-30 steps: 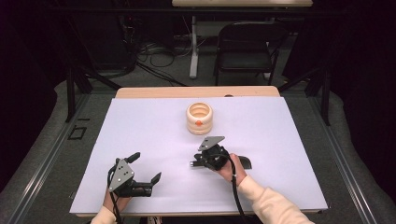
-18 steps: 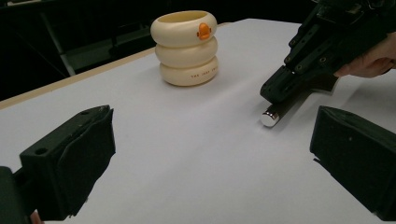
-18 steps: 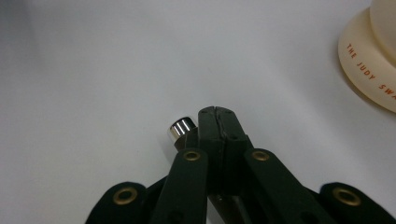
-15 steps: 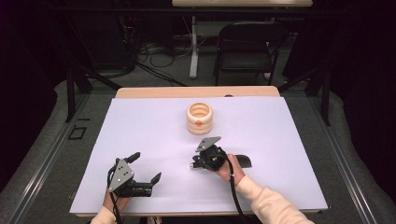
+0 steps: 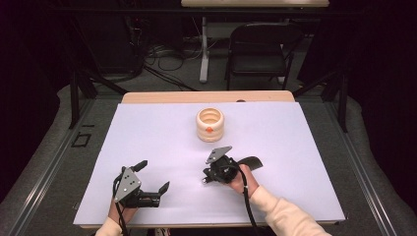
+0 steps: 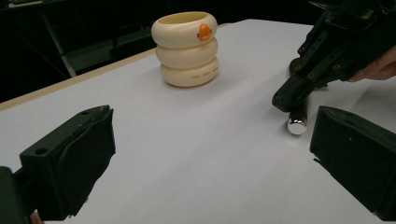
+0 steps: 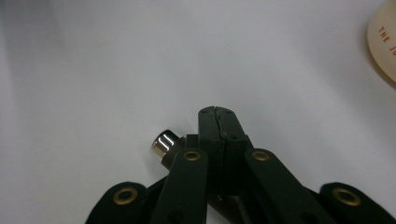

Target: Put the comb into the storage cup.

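Two tools, one shiny metal rod (image 6: 298, 120), one cream ring cup (image 5: 210, 124). The rod lies under the closed right tool (image 5: 208, 178), touching it. The left tool (image 5: 153, 177) is open, holding nothing.

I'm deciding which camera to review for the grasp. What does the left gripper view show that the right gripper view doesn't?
Left gripper view: the whole cream ringed cup with its orange mark, the open left gripper, and the right gripper from outside, its tip over the metal rod.
Right gripper view: its own jaw tips pressed together, with the rod lying beside them, not between.
Both: the rod, the white table cover and part of the cup.
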The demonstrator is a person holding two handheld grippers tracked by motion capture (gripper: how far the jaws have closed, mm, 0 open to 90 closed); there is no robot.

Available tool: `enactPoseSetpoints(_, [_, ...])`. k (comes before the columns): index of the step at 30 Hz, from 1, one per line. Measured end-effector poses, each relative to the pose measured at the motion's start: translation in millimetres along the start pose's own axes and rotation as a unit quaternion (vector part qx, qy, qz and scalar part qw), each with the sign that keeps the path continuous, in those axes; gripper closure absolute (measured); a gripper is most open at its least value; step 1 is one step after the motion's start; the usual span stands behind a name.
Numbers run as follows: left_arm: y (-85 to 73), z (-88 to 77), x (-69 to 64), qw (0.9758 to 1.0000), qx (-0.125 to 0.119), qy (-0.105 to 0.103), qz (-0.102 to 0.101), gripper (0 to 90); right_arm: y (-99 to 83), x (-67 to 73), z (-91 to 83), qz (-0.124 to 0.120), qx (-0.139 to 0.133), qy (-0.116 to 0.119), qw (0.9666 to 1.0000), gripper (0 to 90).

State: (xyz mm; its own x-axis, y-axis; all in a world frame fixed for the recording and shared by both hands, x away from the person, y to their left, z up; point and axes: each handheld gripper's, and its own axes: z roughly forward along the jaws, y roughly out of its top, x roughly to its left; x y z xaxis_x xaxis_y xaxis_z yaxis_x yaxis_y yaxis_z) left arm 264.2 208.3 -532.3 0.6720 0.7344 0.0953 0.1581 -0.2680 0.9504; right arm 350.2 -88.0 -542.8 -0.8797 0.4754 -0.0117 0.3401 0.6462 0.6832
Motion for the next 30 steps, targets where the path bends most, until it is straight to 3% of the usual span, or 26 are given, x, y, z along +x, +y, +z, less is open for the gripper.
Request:
enactPoseSetpoints(7, [0.3, 0.8, -0.1, 1.0000, 0.001, -0.002, 0.002, 0.1, -7.2, 5.0, -4.8, -0.012, 0.020, 0.011, 0.9997, 90.0])
enactPoseSetpoints(12, [0.4, 0.9, -0.1, 1.0000, 0.000, -0.001, 0.002, 0.1, -10.6, 7.2, -11.7, -0.008, 0.031, 0.015, 0.9994, 90.0])
enactPoseSetpoints(30, [0.5, 1.9, -0.9, 1.0000, 0.002, -0.002, 0.004, 0.1, -26.3, 13.3, -25.0, -0.004, 0.064, 0.009, 0.9979, 90.0])
